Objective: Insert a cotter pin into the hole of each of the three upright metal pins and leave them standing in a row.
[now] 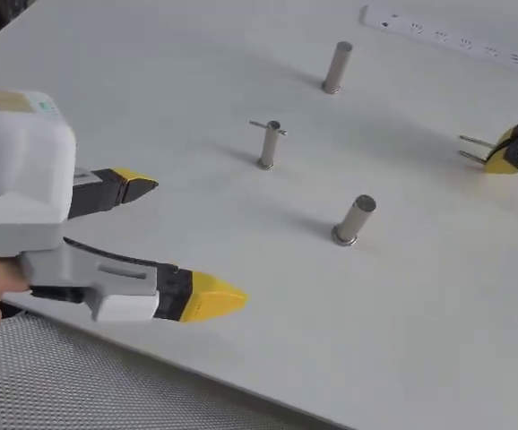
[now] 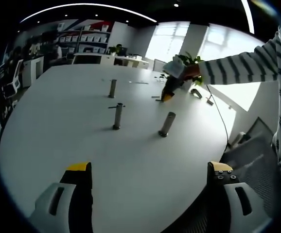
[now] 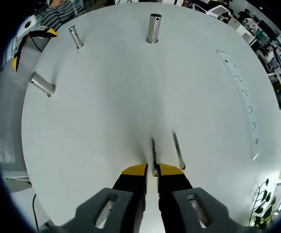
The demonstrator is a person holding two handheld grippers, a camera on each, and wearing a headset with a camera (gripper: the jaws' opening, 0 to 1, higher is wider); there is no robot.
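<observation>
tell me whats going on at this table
A person is working with a handheld gripper in each hand on a white table where three metal pins stand upright. The middle pin already has a cotter pin through its top. The far pin and near pin are bare. The right gripper is shut on a loose cotter pin at the table surface, with what looks like a spare one beside it. The left gripper hovers open, holding nothing.

- A smooth white counter [image 1: 151, 72] carries everything.
- Three grey cylindrical metal pins stand upright on it, well apart: far pin [image 1: 336, 66], middle pin [image 1: 269, 145], near pin [image 1: 355, 220].
- A thin metal cotter pin [image 1: 268, 128] crosses the middle pin's top.
- A long white power strip [image 1: 438, 34] lies at the far edge.
- A second cotter pin [image 3: 178, 151] appears to lie flat on the counter.
</observation>
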